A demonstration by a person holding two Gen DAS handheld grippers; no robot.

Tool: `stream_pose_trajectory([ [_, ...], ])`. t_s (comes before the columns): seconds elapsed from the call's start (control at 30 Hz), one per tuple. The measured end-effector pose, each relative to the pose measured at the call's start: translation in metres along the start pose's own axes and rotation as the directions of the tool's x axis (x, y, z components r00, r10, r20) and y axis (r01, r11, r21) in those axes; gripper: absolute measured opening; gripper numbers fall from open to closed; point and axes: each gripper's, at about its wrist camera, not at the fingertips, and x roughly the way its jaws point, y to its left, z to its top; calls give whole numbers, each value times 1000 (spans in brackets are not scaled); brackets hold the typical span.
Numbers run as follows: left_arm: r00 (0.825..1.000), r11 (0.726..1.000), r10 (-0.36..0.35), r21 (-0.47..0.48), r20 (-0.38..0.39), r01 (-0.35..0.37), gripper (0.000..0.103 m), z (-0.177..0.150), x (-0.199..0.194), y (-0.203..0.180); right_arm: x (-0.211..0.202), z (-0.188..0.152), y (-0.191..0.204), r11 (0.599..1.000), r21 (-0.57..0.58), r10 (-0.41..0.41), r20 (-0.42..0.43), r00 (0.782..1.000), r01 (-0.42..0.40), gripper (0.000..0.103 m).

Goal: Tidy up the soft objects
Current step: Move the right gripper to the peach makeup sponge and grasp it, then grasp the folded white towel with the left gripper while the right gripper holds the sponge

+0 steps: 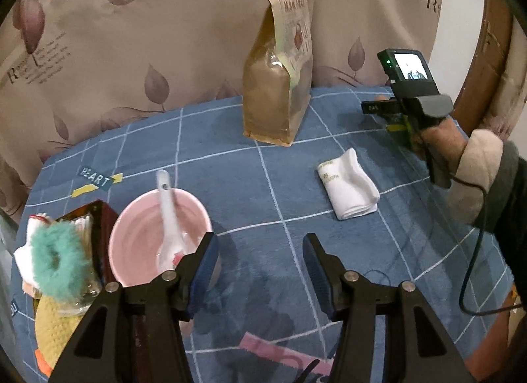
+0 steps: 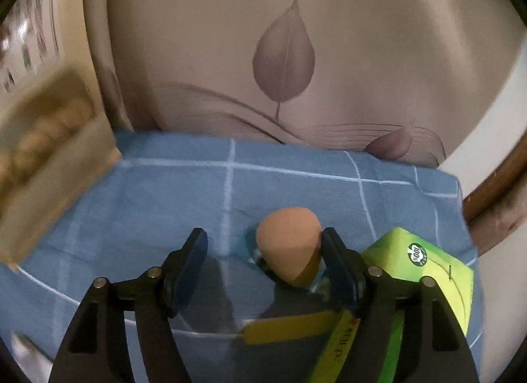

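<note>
In the left wrist view my left gripper (image 1: 260,248) is open and empty above the blue checked cloth. A folded white towel (image 1: 349,190) lies ahead to the right. A teal fluffy scrunchie (image 1: 61,261) rests on a dark box (image 1: 95,215) at the left, with a yellow knitted piece (image 1: 52,327) below it. In the right wrist view my right gripper (image 2: 263,241) is open; an orange egg-shaped makeup sponge (image 2: 290,244) stands on a clear holder between the fingers, close to the right finger.
A pink bowl (image 1: 141,238) with a white spoon (image 1: 168,218) sits left of my left gripper. A tall brown paper bag (image 1: 276,86) stands at the back. A green tissue pack (image 2: 425,267) lies right of the sponge. Curtain behind the table.
</note>
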Motion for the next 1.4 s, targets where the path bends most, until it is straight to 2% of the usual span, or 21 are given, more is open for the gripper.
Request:
stream_pose_trajectory([
  [0.13, 1000, 1000, -8, 7, -15, 9, 54, 0, 11, -3, -5, -12, -10, 989, -123, 86, 38, 996, -81, 68],
  [0.23, 999, 1000, -17, 6, -27, 17, 54, 1, 18, -4, -15, -17, -10, 982, -136, 146, 82, 986, -134, 67],
  [0.37, 999, 1000, -18, 10, -44, 18, 54, 3, 27, -10, -21, -15, -1, 974, -168, 174, 116, 978, -154, 62],
  [0.5, 999, 1000, -7, 29, -45, 9, 54, 5, 26, -15, -22, -6, 5, 973, -180, 163, 101, 981, -143, 49],
  [0.57, 999, 1000, -4, 26, -46, 5, 54, 6, 26, -16, -16, -1, 2, 981, -165, 117, 65, 991, -105, 48],
  [0.67, 999, 1000, -1, 24, -47, 2, 54, 8, 26, -18, 1, 0, -12, 987, -144, 82, 36, 996, -76, 47],
  [0.73, 999, 1000, 1, 31, -48, 0, 54, 7, 27, -20, 12, -1, -17, 988, -145, 47, -13, 999, -48, 47],
  [0.87, 999, 999, 5, 39, -54, -3, 54, 7, 28, -23, 14, -3, -23, 988, -155, 31, -4, 1000, -31, 39],
  [1.0, 998, 999, 7, 38, -62, -5, 54, 8, 32, -23, 12, -3, -23, 990, -137, 19, 12, 1000, -17, 36],
  [1.13, 998, 999, 8, 34, -65, -6, 54, 9, 33, -26, -6, -7, -19, 994, -87, 67, 69, 995, -60, 36],
  [1.27, 998, 1000, 11, 20, -67, -10, 54, 11, 33, -25, -37, -20, -7, 985, -48, 171, 117, 978, -167, 36],
  [1.4, 998, 1000, -17, -7, -67, 17, 54, 16, 31, -28, -66, -53, 10, 962, -26, 273, 118, 955, -272, 36],
])
